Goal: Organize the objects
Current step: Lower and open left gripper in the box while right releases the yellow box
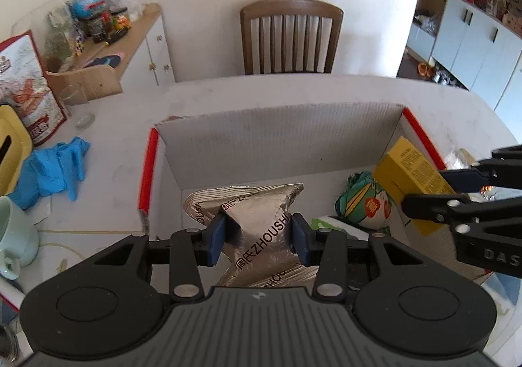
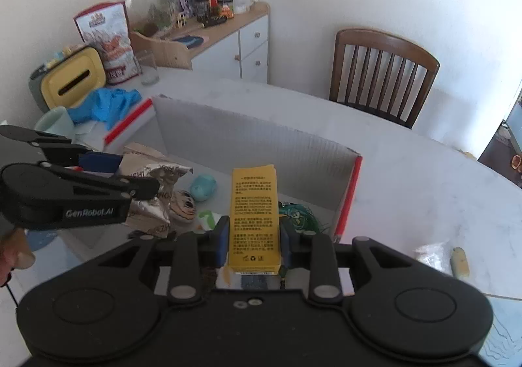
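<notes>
An open cardboard box with red edges (image 1: pixel 277 138) (image 2: pixel 248 138) stands on the white table. My left gripper (image 1: pixel 259 236) is shut on a crumpled silver foil bag (image 1: pixel 257 223) over the box's left side; the bag also shows in the right wrist view (image 2: pixel 156 177). My right gripper (image 2: pixel 253 241) is shut on a yellow carton (image 2: pixel 253 213) held over the box's right side; the carton also shows in the left wrist view (image 1: pixel 411 171). Inside the box lie a green snack pack (image 1: pixel 362 204), a teal toy (image 2: pixel 204 187) and other small items.
A blue glove (image 1: pixel 53 171), yellow tissue box (image 2: pixel 73 80), pale green mug (image 1: pixel 13 236), glass (image 2: pixel 148 68) and red snack bag (image 2: pixel 109 40) sit left of the box. A wooden chair (image 1: pixel 290 37) stands behind the table. A cluttered sideboard (image 2: pixel 222 34) is at back left.
</notes>
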Motion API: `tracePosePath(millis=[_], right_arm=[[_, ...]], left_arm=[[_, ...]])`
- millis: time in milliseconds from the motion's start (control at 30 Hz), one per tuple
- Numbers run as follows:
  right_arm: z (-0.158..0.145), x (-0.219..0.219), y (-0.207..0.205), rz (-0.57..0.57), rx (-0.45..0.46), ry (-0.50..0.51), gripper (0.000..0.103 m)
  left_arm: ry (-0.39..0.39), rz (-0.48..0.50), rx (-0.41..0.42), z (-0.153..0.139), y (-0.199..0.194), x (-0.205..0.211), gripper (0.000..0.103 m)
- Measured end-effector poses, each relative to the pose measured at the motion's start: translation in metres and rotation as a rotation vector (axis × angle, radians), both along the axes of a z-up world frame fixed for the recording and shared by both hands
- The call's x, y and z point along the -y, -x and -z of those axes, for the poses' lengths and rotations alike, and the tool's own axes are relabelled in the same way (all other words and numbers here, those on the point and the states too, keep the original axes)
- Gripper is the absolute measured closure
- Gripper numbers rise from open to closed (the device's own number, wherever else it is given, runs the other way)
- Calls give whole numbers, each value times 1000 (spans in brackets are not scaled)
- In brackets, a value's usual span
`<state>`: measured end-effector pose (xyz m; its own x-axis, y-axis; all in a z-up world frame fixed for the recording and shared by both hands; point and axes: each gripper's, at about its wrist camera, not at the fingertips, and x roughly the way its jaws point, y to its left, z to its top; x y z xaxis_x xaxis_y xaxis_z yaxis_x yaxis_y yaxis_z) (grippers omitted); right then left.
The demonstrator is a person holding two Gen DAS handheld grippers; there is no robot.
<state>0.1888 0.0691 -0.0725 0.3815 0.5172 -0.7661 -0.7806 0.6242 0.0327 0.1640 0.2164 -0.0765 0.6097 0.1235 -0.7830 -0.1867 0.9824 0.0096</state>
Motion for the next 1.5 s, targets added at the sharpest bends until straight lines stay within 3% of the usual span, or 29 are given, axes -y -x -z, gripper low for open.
tracePosePath(millis=[267,667,1067,1233,1500], right_arm=[[30,-19,-15,4,-34,42,74],[47,-24,-19,0,-64,97,73],[38,-22,-15,-8,-70,92,68],[31,-16,-8,-14,-60,91,58],[10,2,0,-10,-54,32,49]], left_arm=[[-2,44,-58,24,-13,4,61],[-32,83,-106,38,-20,13,59],[-10,64,-118,37,-17,15,57],[-11,58,-101,30,-10,18,47],[3,33,-50,11,4,20,41]])
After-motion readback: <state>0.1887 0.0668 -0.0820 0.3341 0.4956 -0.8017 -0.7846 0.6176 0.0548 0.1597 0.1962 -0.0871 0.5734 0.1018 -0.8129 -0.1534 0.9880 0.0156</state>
